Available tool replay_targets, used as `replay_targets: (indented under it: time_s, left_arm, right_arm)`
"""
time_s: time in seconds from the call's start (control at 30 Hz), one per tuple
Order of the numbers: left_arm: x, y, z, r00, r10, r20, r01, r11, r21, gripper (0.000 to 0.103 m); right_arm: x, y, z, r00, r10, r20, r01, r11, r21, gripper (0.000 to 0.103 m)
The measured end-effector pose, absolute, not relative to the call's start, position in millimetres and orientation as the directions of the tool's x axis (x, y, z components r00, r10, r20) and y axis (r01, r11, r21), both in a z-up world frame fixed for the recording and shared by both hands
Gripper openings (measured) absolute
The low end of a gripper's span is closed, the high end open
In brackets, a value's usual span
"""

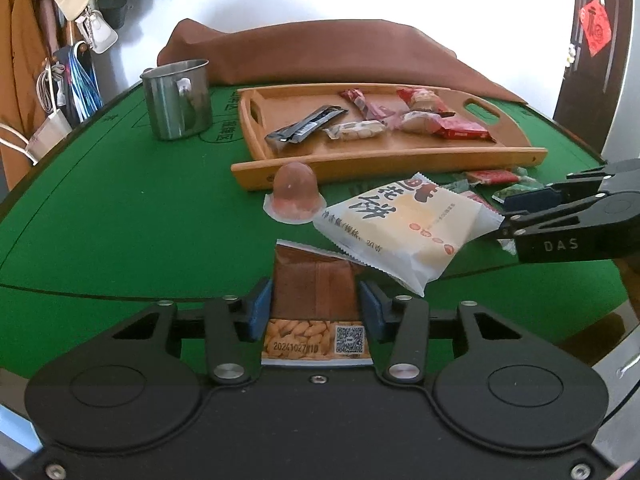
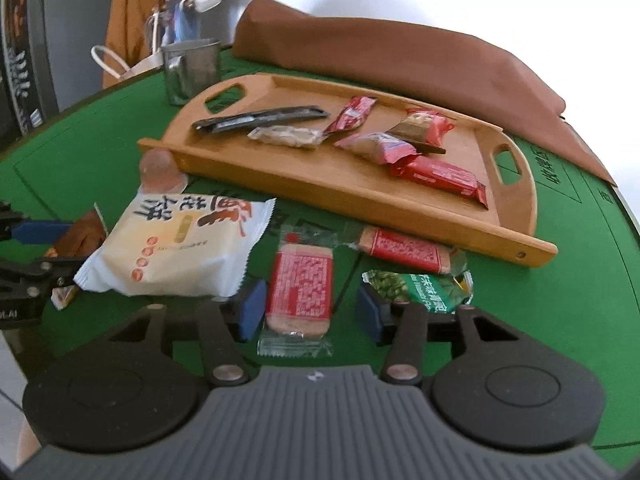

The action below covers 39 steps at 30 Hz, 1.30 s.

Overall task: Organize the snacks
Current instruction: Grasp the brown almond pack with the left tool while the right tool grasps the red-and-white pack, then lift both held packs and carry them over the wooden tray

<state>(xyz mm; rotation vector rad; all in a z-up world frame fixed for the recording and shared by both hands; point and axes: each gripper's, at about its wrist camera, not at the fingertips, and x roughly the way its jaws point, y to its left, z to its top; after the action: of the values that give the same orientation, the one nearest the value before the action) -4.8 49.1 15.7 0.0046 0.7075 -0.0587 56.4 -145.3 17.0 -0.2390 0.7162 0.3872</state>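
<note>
Left gripper (image 1: 316, 300) pinches the brown packet (image 1: 314, 280) at lower centre; right gripper (image 2: 310, 308) straddles the red wafer (image 2: 300, 284), unclamped. The overlapping white pastry bag (image 1: 404, 224) might drag along.

Wooden tray (image 1: 384, 156) lying mid-frame, holding several wrapped snacks (image 1: 400, 114); steel mug (image 1: 178, 98) standing at its left; jelly cup (image 1: 295, 196) and flower-cake packet (image 1: 400, 228) lying below it.

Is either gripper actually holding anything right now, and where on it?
Left gripper clamps the brown snack packet across its sides, near the QR-code end. Right gripper is open, straddling the red wafer packet, holding nothing.
</note>
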Motion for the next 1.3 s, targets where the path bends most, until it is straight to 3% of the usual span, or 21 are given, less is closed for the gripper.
replay_targets:
  time_s: [0.13,0.17,0.2,0.5,0.9,1.3]
  left_arm:
    - [-3,53,16,0.760,-0.050,-0.649,0.034,0.999,-0.036,0.043]
    - [-2,54,17,0.760,-0.047,-0.648,0.024,0.999,-0.043,0.043]
    - [-2,56,18,0.762,-0.044,-0.646,0.015,0.999,-0.050,0.043]
    - [-1,73,39,0.806,-0.015,-0.592,-0.035,0.997,-0.074,0.042]
    - [20,69,69,0.846,-0.071,-0.529,0.009,0.993,-0.119,0.042]
    - [104,55,97,0.834,-0.138,-0.534,0.067,0.986,-0.149,0.042]
  right_arm:
    - [59,-140,16,0.702,0.246,-0.668,-0.392,0.917,-0.075,0.064]
    - [58,-139,17,0.695,0.252,-0.674,-0.397,0.916,-0.066,0.046]
    - [56,-137,18,0.684,0.260,-0.682,-0.400,0.915,-0.053,0.037]
    - [42,-139,27,0.667,0.273,-0.693,-0.397,0.918,-0.021,0.037]
    - [63,-174,61,0.689,0.289,-0.664,-0.322,0.944,0.077,0.037]
    - [127,-204,91,0.736,0.205,-0.645,-0.208,0.975,0.074,0.037]
